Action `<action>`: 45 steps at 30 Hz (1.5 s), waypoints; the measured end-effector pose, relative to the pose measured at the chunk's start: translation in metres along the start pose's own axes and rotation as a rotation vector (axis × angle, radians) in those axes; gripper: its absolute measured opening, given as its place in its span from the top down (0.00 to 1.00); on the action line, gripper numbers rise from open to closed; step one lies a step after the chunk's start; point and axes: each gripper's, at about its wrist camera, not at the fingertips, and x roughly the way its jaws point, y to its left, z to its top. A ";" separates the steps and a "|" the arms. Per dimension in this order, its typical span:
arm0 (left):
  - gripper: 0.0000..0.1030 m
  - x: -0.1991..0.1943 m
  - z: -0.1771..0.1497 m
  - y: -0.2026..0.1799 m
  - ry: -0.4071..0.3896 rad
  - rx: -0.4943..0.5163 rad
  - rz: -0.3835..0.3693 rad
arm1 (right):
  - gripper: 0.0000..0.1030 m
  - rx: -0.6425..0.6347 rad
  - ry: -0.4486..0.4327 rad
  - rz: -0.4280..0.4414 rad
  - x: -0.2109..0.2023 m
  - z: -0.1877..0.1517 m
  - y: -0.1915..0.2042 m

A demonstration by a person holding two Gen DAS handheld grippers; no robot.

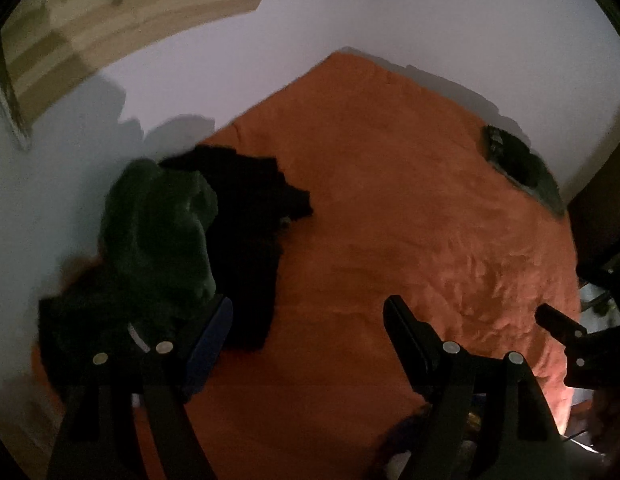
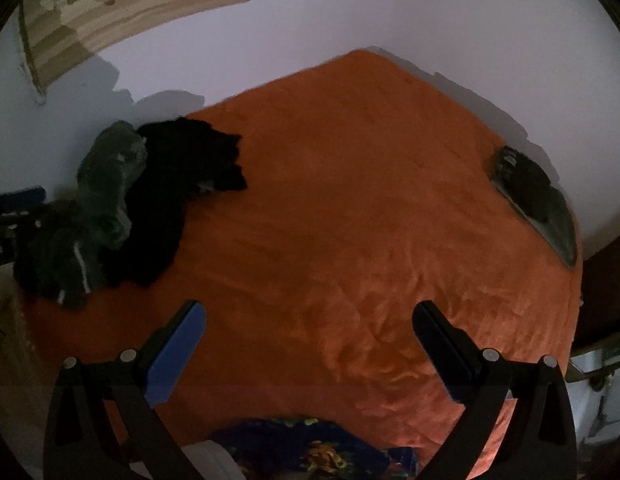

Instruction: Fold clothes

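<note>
a crumpled pile of dark clothes (image 2: 121, 204) lies at the left side of the orange bed cover (image 2: 350, 220): a black piece beside a grey-green one; one folded dark garment (image 2: 534, 196) lies flat, far right

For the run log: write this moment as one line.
left gripper: open, empty | right gripper: open, empty | clothes pile: unfolded, bed's left | folded garment: right

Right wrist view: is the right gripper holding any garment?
No; the right gripper is open over the bare orange blanket, apart from the clothes pile.
</note>
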 end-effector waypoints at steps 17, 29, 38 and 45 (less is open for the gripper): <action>0.24 0.031 -0.006 0.088 0.023 -0.331 0.156 | 0.00 -0.020 0.037 0.121 0.065 0.011 0.050; 0.24 0.058 -0.048 0.168 0.090 -0.490 0.163 | 0.00 -0.061 -0.016 0.256 0.125 0.044 0.103; 0.24 0.076 -0.070 0.227 0.072 -0.530 0.265 | 0.00 -0.047 -0.023 0.392 0.167 0.062 0.165; 0.24 0.094 -0.102 0.285 0.101 -0.647 0.319 | 0.00 -0.007 -0.029 0.452 0.195 0.078 0.207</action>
